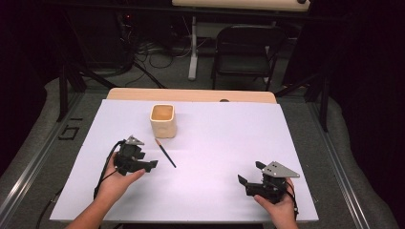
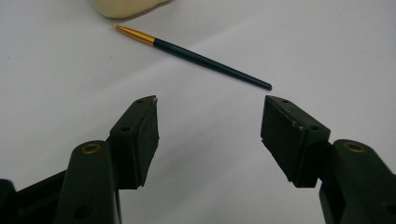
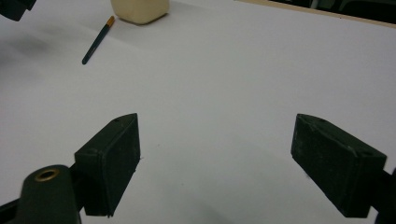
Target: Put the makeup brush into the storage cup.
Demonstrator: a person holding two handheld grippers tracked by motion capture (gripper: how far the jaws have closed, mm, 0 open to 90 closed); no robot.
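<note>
High view: the brush (image 1: 165, 153) lies flat on the white table (image 1: 215, 143), long axis from 11 to 5 o'clock, gold tip toward the cream cup (image 1: 163, 120). The left gripper (image 1: 150, 165) sits just beside it, jaws apart, empty. The right gripper (image 1: 249, 172), at 4 o'clock, is spread and empty.

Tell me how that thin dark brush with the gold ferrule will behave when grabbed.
The thin dark brush with the gold ferrule looks straight and rigid, so probably stiff. Round and slender, it may roll if nudged. Lying flat on the white sheet, it could slip from the pads.
</note>
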